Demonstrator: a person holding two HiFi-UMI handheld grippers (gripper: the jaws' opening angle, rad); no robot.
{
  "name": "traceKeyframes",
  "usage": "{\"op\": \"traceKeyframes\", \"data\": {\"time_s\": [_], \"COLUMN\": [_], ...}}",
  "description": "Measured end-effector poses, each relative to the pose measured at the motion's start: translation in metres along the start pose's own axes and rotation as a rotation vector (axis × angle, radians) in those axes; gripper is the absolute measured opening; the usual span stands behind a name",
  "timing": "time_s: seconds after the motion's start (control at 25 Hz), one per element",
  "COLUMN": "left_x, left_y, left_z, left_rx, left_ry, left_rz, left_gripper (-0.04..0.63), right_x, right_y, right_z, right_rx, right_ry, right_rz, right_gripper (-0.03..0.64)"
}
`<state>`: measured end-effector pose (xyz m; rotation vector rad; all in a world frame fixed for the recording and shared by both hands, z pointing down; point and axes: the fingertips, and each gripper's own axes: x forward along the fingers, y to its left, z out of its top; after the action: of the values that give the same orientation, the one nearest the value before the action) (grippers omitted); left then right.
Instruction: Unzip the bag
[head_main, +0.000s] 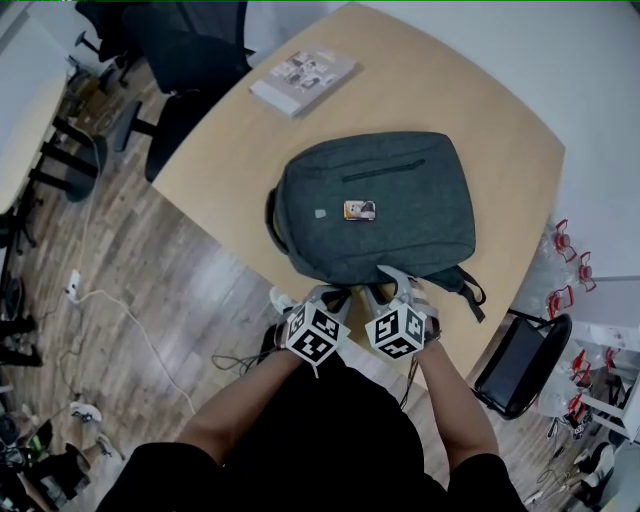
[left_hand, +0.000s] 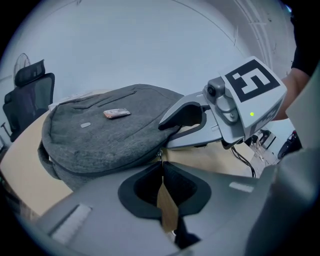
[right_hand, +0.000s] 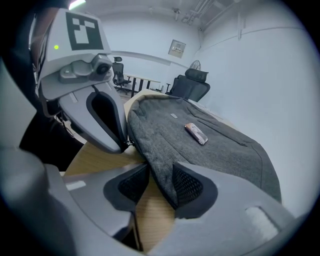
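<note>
A grey backpack (head_main: 375, 205) lies flat on the wooden table (head_main: 490, 110) with a small label (head_main: 359, 210) on its front. Both grippers meet at its near edge. My left gripper (head_main: 335, 295) has its tips closed together on the small metal zipper pull (left_hand: 160, 152), right at the bag's seam (left_hand: 161, 164). My right gripper (head_main: 390, 282) stands beside it with a fold of the bag's edge (right_hand: 159, 150) pinched between its pads (right_hand: 160, 167). In the right gripper view the left gripper (right_hand: 122, 144) touches the bag's corner.
A book (head_main: 303, 80) lies at the table's far left corner. Office chairs (head_main: 180, 90) stand on the wood floor to the left. A black case (head_main: 515, 365) sits off the table's right side. Cables (head_main: 130, 320) trail on the floor.
</note>
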<state>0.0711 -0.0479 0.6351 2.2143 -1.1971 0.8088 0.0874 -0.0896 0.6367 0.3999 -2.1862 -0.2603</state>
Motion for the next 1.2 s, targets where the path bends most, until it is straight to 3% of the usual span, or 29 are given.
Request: {"op": "traceKeyframes", "data": {"time_s": [0.2, 0.4, 0.48, 0.64, 0.76, 0.92, 1.08, 1.2], "left_x": [0.004, -0.004, -0.013, -0.043, -0.071, -0.094, -0.112, -0.123], "left_y": [-0.003, 0.001, 0.003, 0.017, 0.040, 0.064, 0.070, 0.067], "left_z": [0.000, 0.000, -0.002, 0.000, 0.008, 0.030, 0.056, 0.070], "left_rx": [0.022, 0.019, 0.025, 0.000, -0.056, -0.079, -0.080, -0.062], "left_ry": [-0.003, -0.042, -0.060, -0.124, -0.194, -0.285, -0.371, -0.420], "left_rz": [0.027, 0.078, 0.092, 0.139, 0.213, 0.269, 0.256, 0.256], "left_gripper": [0.031, 0.031, 0.032, 0.028, 0.020, 0.020, 0.020, 0.020], "right_x": [-0.006, -0.024, -0.039, -0.071, -0.086, -0.101, -0.118, -0.122], "right_y": [0.004, 0.002, 0.001, -0.009, -0.018, -0.034, -0.049, -0.049], "right_z": [0.002, 0.005, 0.007, 0.016, 0.023, 0.036, 0.056, 0.068], "right_rx": [-0.051, -0.087, -0.036, 0.189, 0.300, 0.400, 0.496, 0.499], "right_ry": [-0.058, -0.087, -0.114, -0.211, -0.282, -0.364, -0.439, -0.452], "right_rz": [0.048, 0.029, 0.027, 0.012, -0.030, -0.081, -0.136, -0.148], "right_gripper": [0.176, 0.190, 0.192, 0.169, 0.009, 0.003, 0.003, 0.002]}}
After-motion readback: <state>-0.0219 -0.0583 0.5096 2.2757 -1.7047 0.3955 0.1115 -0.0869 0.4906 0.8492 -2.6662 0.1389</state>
